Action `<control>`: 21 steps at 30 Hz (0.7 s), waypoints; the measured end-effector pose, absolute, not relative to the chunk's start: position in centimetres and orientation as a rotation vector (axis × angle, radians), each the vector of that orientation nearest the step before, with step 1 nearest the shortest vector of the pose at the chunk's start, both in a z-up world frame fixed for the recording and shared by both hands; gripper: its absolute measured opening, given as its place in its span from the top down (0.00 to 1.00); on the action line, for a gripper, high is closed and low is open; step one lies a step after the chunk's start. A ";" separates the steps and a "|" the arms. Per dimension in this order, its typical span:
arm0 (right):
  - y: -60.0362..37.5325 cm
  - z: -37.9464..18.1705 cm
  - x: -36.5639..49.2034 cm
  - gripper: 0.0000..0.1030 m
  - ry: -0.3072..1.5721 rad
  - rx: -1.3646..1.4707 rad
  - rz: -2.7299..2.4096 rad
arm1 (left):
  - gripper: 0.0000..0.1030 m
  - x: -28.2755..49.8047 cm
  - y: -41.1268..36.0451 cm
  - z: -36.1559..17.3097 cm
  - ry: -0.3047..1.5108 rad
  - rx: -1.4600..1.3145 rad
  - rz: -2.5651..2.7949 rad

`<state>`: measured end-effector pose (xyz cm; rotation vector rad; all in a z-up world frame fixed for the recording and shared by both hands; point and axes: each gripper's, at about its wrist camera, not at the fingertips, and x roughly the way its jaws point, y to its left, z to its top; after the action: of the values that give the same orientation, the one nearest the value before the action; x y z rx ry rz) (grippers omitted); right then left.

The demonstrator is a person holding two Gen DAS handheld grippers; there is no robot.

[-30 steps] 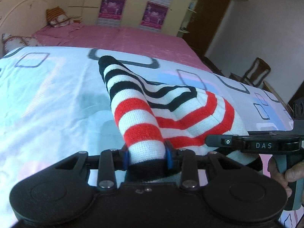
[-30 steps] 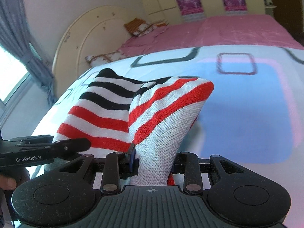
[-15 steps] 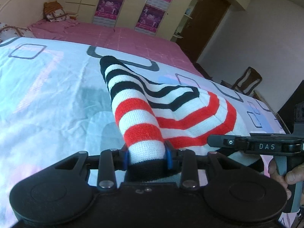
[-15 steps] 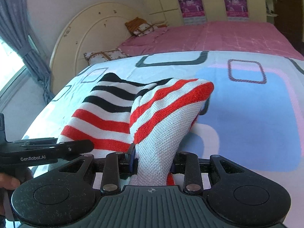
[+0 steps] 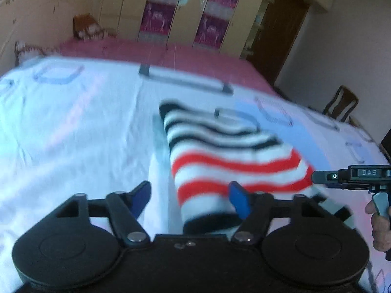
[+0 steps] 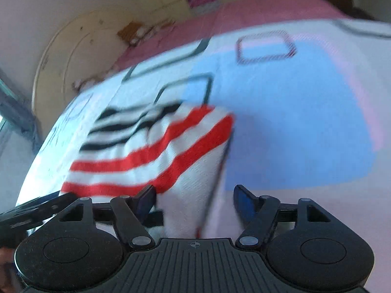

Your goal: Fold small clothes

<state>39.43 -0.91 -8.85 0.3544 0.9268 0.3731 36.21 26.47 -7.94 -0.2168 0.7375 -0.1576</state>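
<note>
One "DAS" label on right tongs (image 5: 315,177) beside striped garment (image 5: 227,161).

A home bedroom. Ahead of the left gripper (image 5: 189,199) a wide bed (image 5: 73,127) fills the foreground, covered by a pale sheet printed with rounded squares and, farther off, a pink spread (image 5: 171,53). Cushions (image 5: 88,28) sit at the far left by a cream curved headboard (image 6: 73,56). Beyond the bed stands a row of cream wardrobe doors (image 5: 185,9) with magenta panels, a dark doorway to their right, and a wooden chair (image 5: 341,103) at far right.
</note>
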 end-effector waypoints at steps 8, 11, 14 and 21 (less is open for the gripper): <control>4.2 -7.5 42.4 0.96 0.867 0.108 0.488 | 0.69 41.4 22.9 -9.1 0.811 -0.133 -0.257; 5.2 -10.9 44.0 1.00 0.936 -0.027 0.405 | 0.70 41.4 22.5 -10.3 0.818 -0.130 -0.240; 4.9 -10.8 44.6 1.00 0.949 -0.004 0.408 | 0.70 41.0 22.1 -9.9 0.819 -0.082 -0.236; 2.9 -5.8 38.6 1.00 0.842 0.071 0.500 | 0.75 36.0 22.5 -7.3 0.758 -0.126 -0.317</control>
<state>38.56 2.94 -5.84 0.0705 0.8420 0.5002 36.02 22.52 -7.31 -0.1257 0.7576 -0.3165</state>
